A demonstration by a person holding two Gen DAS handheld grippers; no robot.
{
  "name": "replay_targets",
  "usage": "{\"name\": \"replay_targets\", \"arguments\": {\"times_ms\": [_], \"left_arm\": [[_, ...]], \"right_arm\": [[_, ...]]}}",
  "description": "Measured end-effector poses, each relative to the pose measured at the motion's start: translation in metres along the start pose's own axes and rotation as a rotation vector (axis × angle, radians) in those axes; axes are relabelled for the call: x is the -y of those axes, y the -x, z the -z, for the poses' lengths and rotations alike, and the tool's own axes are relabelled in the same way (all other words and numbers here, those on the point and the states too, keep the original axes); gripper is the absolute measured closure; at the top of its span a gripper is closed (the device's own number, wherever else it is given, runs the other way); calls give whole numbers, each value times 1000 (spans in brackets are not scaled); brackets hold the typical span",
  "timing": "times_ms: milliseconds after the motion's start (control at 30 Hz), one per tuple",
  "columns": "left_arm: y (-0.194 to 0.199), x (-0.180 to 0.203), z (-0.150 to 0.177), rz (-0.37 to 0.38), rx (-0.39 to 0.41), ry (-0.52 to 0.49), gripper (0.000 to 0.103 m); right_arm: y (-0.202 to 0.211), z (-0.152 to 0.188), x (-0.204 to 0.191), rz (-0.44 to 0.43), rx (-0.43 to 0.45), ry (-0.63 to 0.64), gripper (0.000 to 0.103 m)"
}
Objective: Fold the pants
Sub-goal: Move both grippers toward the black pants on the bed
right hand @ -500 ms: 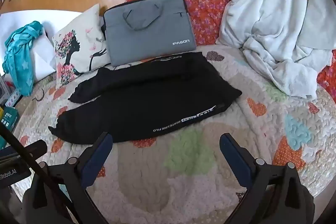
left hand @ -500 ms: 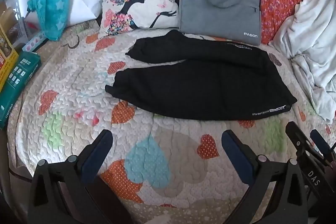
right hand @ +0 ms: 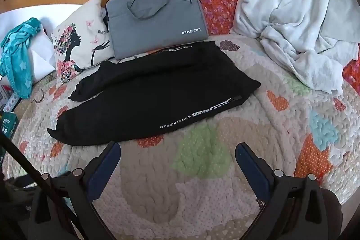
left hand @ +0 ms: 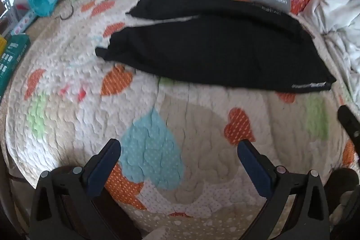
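Observation:
Black pants [left hand: 213, 48] lie spread flat on a heart-patterned quilt [left hand: 168, 127], legs pointing left, waist to the right, with white lettering along the near edge. They also show in the right wrist view [right hand: 157, 96]. My left gripper [left hand: 178, 147] is open and empty, above the quilt, short of the pants' near edge. My right gripper [right hand: 177, 150] is open and empty, its left finger [right hand: 105, 163] close to the pants' near hem. Part of the right gripper shows at the right edge of the left wrist view [left hand: 348, 123].
A grey laptop bag [right hand: 155, 19] and a printed pillow [right hand: 78, 46] lean behind the pants. A white blanket [right hand: 297, 15] is heaped at the right. A teal cloth [right hand: 18, 60] and boxes [left hand: 11, 60] sit at the left edge.
My left gripper has moved forward and tilted down toward the pants, which now look larger and higher in its view. My right gripper has edged slightly closer to the pants.

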State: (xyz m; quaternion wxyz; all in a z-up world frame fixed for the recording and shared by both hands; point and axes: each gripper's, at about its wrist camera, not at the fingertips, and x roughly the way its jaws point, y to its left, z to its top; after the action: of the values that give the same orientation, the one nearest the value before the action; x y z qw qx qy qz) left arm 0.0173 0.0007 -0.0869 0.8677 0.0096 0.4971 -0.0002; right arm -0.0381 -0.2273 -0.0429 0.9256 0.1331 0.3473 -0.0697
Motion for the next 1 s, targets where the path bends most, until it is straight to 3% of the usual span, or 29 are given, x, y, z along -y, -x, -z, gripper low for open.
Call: {"name": "replay_targets", "arguments": {"times_ms": [200,533,800,900,967,1000], "left_arm": [[-28,2,9,-52,-52,-39,0],[-37,-15,15,65,-81,59,0],[-32,-14,18,89,-115,50,0],[-21,-24,7,136,-104,75,21],[-4,-32,-1,190,-59,87,43],[2,-34,-6,207,-44,96,44]], "right_arm": [[-4,3,-4,-7,-18,9,0],[-6,6,-8,-11,-19,30,0],[0,7,-6,-40,9,23,0],[-2,8,-8,-125,-31,32,0],[-3,9,-11,-190,-64,39,0],[-4,8,-13,-195,-73,48,0]]}}
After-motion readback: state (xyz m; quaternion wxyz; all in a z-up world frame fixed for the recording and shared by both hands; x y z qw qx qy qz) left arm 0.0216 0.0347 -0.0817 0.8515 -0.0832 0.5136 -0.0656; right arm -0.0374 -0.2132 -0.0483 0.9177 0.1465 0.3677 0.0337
